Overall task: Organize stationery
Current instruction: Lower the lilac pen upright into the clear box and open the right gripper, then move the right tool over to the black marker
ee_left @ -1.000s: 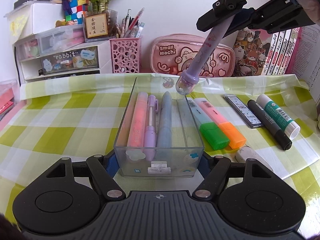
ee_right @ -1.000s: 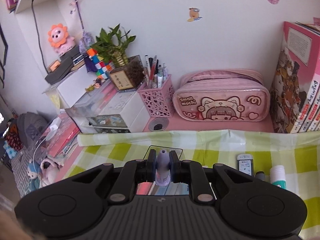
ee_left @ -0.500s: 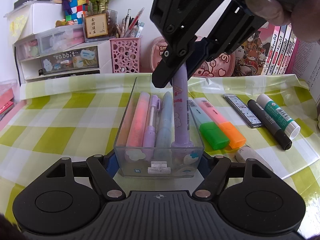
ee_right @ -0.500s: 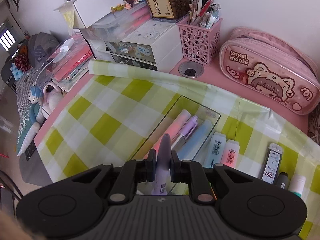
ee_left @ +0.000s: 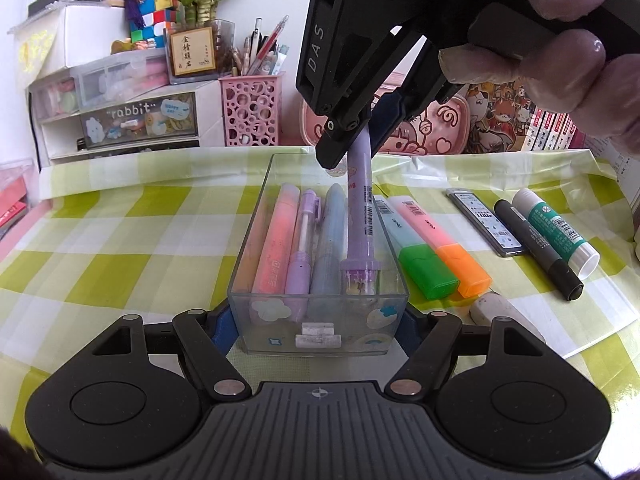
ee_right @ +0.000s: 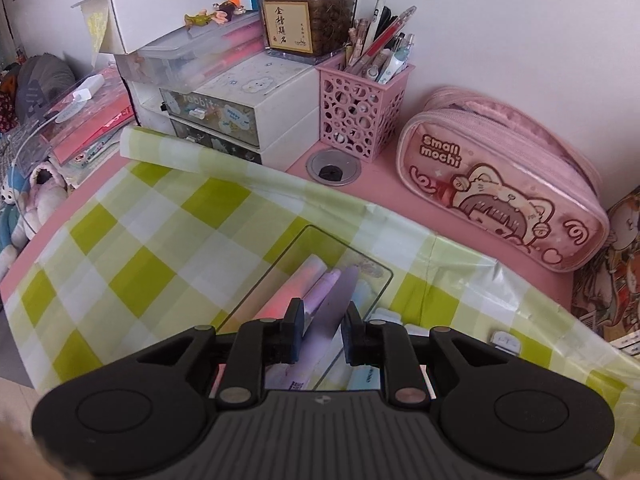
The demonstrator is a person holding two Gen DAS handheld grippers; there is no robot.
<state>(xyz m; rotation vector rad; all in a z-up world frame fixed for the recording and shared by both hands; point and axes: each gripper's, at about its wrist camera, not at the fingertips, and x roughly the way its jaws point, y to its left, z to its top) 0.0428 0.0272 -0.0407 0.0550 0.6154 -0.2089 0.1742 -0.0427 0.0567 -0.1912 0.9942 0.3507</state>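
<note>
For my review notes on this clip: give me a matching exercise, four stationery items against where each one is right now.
Items:
1. lilac pen
2. green-capped highlighter
3. glue stick
4. clear box

Places:
A. on the cloth, farthest right in the left wrist view
B. between the left gripper's fingers
C. on the cloth, just right of the box
D. cap down in the box, top between the opening jaws of the right gripper

Pairs: 1-D, 2-C, 3-A, 4-B

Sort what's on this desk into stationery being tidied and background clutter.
In the job: clear box, purple pen between the opening right gripper fingers, green highlighter, orange highlighter, black marker, glue stick.

Lying about: pink pencil case, pen cup, puzzle cube.
</note>
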